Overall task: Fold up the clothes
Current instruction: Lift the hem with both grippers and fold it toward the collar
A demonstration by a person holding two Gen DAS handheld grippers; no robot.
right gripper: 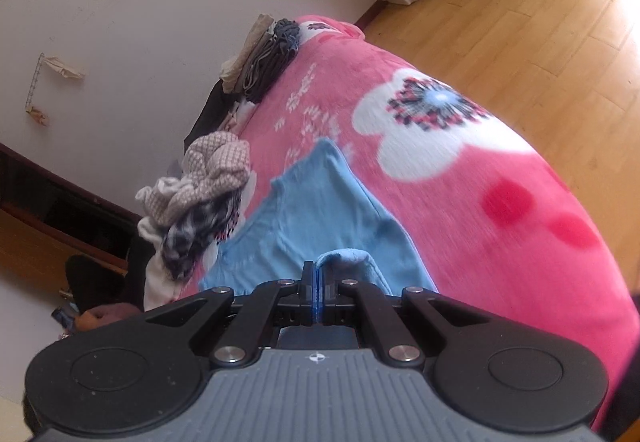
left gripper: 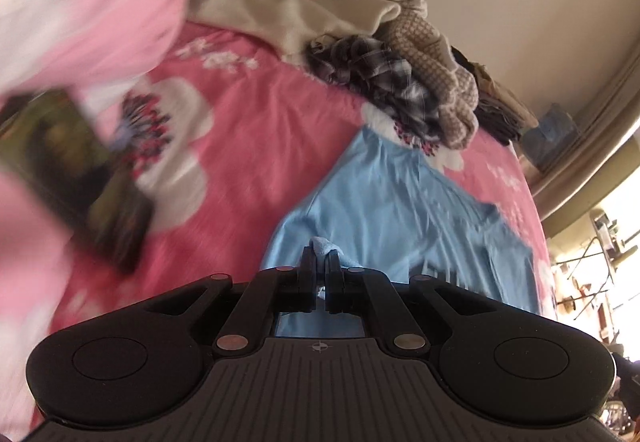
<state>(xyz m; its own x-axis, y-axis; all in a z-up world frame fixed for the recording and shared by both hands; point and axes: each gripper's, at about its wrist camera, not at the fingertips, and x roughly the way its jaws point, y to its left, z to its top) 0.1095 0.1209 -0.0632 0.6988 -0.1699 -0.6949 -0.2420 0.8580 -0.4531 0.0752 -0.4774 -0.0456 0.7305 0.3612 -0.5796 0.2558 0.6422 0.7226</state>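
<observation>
A light blue T-shirt [left gripper: 400,210] lies spread on a pink flowered blanket [left gripper: 248,122]. My left gripper [left gripper: 320,256] is shut on a bunched edge of the blue shirt and holds it above the bed. In the right wrist view the same blue shirt [right gripper: 308,214] lies on the blanket [right gripper: 480,210], and my right gripper [right gripper: 318,270] is shut on another bunched edge of it. Both views are motion-blurred.
A pile of unfolded clothes [left gripper: 404,82], plaid, beige knit and cream, lies beyond the shirt; it also shows in the right wrist view [right gripper: 200,194]. A folded stack [right gripper: 264,54] sits by the wall. A person's pink sleeve [left gripper: 80,2] is at left. Wooden floor [right gripper: 520,22] lies beyond the bed.
</observation>
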